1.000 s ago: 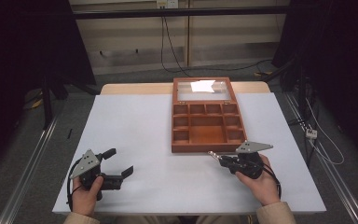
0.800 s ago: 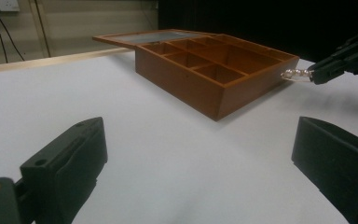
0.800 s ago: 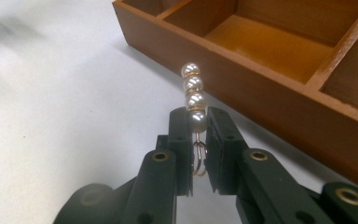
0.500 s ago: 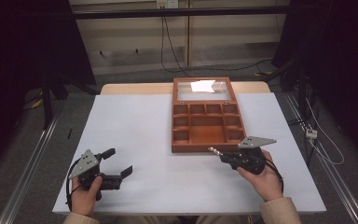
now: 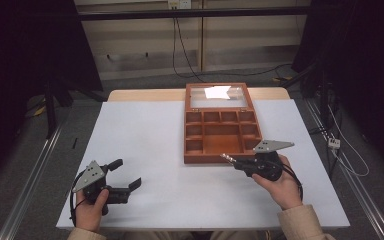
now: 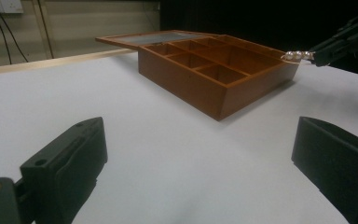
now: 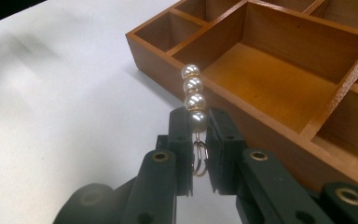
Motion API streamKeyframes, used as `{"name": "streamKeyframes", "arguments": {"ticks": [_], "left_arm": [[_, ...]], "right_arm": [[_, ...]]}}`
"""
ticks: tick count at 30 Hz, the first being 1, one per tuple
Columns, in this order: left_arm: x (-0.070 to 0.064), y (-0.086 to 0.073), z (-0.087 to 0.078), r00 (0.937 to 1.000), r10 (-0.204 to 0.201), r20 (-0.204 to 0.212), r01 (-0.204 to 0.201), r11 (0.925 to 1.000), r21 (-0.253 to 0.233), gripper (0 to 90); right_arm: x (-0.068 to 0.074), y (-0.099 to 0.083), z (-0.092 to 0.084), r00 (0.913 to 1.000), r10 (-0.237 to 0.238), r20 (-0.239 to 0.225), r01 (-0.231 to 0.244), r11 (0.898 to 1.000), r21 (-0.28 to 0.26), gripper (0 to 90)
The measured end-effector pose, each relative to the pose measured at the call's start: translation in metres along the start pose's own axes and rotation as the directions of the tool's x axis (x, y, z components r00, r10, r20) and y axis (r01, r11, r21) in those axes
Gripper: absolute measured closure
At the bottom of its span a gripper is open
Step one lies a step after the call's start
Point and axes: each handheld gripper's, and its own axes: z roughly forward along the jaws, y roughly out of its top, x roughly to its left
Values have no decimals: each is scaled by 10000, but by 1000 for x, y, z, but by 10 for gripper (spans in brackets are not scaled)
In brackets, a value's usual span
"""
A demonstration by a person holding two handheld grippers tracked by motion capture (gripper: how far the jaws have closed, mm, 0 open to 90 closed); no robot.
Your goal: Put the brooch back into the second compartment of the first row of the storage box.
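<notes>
Right gripper view showing right gripper [image 7: 198,123] pinching pearl string [image 7: 193,93] (four beads) beside wooden box [image 7: 279,88], left gripper [image 5: 125,174] resting on table [image 5: 145,135], jaws gaping apart.

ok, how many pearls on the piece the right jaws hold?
4, in one row on the white pearl string: the lowest sits pinched between the right gripper jaws, three stick out beyond them toward the brown wooden box.

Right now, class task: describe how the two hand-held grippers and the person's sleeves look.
Both the left hand-held gripper and the right hand-held gripper are black with blocky jaws, each topped by a grey three-cornered plate and trailing a black cable. The sleeves are cream knit.
</notes>
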Motion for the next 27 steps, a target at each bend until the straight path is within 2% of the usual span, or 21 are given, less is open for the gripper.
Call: {"name": "streamKeyframes", "arguments": {"ticks": [17, 27], "left_arm": [[0, 0, -1, 10000, -29, 34, 29, 10000, -13, 33], [0, -1, -1, 9999, -97, 72, 97, 9999, -49, 33]], "right_arm": [[-7, 24, 4, 10000, -38, -17, 38, 10000, -60, 809], [-11, 31, 15, 10000, 37, -70, -37, 10000, 11, 810]]}}
